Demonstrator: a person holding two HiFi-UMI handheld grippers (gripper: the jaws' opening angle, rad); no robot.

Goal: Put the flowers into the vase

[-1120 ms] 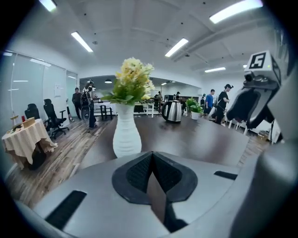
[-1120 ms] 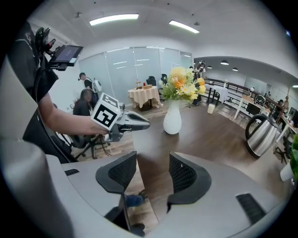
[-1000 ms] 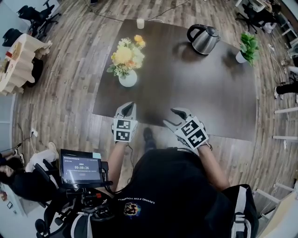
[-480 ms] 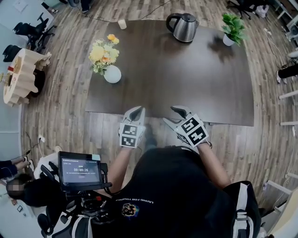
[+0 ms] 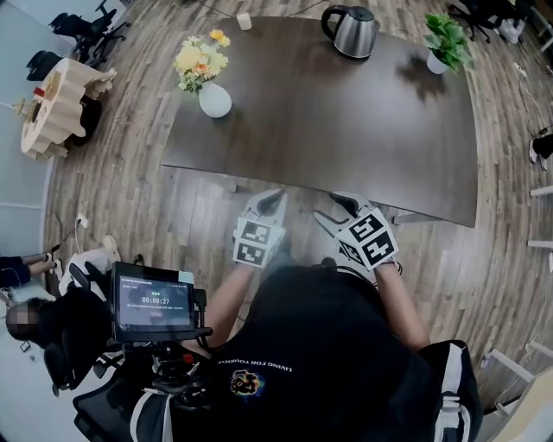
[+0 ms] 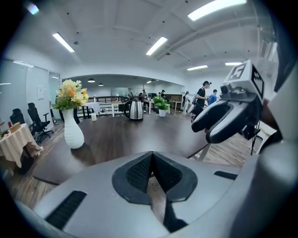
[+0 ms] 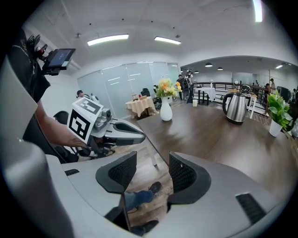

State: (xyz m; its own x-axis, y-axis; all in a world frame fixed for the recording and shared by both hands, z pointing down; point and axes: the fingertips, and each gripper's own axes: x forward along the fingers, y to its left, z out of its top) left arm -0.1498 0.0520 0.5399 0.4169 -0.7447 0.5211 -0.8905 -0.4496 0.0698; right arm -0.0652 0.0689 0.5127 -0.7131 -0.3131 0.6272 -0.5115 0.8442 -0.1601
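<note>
A bunch of yellow and white flowers (image 5: 200,57) stands in a white vase (image 5: 214,100) on the far left part of the dark table (image 5: 346,121); the vase (image 6: 73,132) and the flowers (image 7: 167,87) also show in both gripper views. My left gripper (image 5: 270,201) hangs off the table's near edge over the floor, shut with nothing between its jaws. Beside it my right gripper (image 5: 335,207) is open and empty, also short of the table. Both are far from the vase.
A steel kettle (image 5: 351,30) and a potted green plant (image 5: 446,45) stand at the table's far side, with a small white candle (image 5: 244,21) at its far left. A tablet on a stand (image 5: 153,302) sits at my left. Office chairs (image 5: 82,26) stand beyond on the wooden floor.
Both grippers have drawn back from over the table's near edge to over the floor. The table, vase and kettle have shifted up and away in the head view.
</note>
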